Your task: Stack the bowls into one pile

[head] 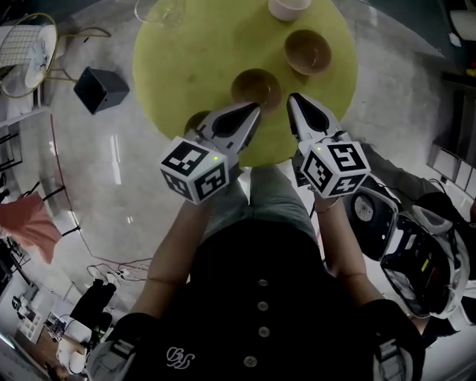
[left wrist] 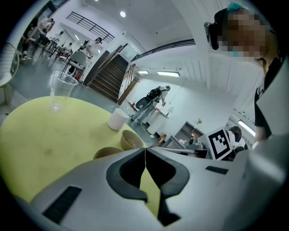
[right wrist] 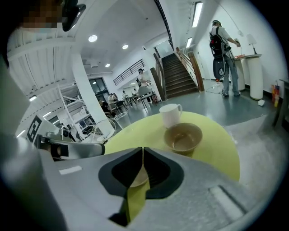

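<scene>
Both pairs of tongs are closed tight with nothing between them. The left tongs [head: 254,109] and the right tongs [head: 291,98] hang side by side over the near edge of the round yellow surface [head: 186,52]. No bowl has been stacked yet. The middle bowl [head: 256,86] sits just ahead of both tips. The far bowl [head: 308,50] stands apart behind it to the right, near a white cup [head: 288,7]. A third bowl [head: 196,119] peeks out from under the left tongs, close to the edge.

The main risk, as I judge it, is coming down on a rim with the tongs shut. That would shove or tip a bowl rather than grip it, and the third bowl looks close enough to the edge to slide off. The two tips are also near each other, so reaching for the middle bowl together could make them collide. A thin pinch on one wall may let a bowl swing and knock the cup or the clear glass [head: 159,12] on the way to the pile
</scene>
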`<state>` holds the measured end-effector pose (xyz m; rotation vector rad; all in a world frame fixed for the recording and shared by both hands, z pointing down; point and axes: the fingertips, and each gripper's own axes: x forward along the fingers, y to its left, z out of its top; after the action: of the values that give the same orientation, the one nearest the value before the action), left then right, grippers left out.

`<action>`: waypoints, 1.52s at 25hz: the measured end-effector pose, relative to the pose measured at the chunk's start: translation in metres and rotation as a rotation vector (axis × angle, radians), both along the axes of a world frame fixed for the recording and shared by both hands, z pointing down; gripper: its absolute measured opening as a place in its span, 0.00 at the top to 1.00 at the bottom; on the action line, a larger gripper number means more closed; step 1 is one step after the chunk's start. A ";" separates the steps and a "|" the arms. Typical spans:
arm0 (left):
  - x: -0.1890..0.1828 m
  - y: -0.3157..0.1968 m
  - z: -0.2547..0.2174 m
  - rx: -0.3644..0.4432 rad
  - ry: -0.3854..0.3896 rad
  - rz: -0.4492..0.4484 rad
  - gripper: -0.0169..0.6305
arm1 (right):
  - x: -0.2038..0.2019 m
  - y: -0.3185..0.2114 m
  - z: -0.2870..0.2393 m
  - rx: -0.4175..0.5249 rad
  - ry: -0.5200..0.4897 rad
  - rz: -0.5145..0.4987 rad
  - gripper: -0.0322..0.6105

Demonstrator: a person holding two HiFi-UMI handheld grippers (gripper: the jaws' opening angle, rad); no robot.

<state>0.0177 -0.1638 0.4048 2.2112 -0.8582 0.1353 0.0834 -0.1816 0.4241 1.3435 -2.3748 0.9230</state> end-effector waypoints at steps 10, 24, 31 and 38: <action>-0.011 0.012 0.023 -0.040 -0.023 -0.012 0.96 | -0.004 0.005 0.046 -0.092 0.037 0.008 0.88; -0.004 0.017 0.037 -0.067 -0.010 -0.018 0.96 | -0.008 0.001 0.067 -0.132 -0.002 0.011 0.88; -0.002 0.023 0.039 -0.079 -0.012 -0.020 0.96 | -0.010 -0.002 0.070 -0.120 -0.004 -0.001 0.88; -0.001 0.023 0.038 -0.077 -0.014 -0.032 0.96 | -0.009 -0.004 0.073 -0.121 0.021 -0.001 0.89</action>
<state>0.0168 -0.1407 0.4424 2.1263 -0.8820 0.1662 0.0740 -0.1857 0.4970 1.2996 -2.2646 1.0289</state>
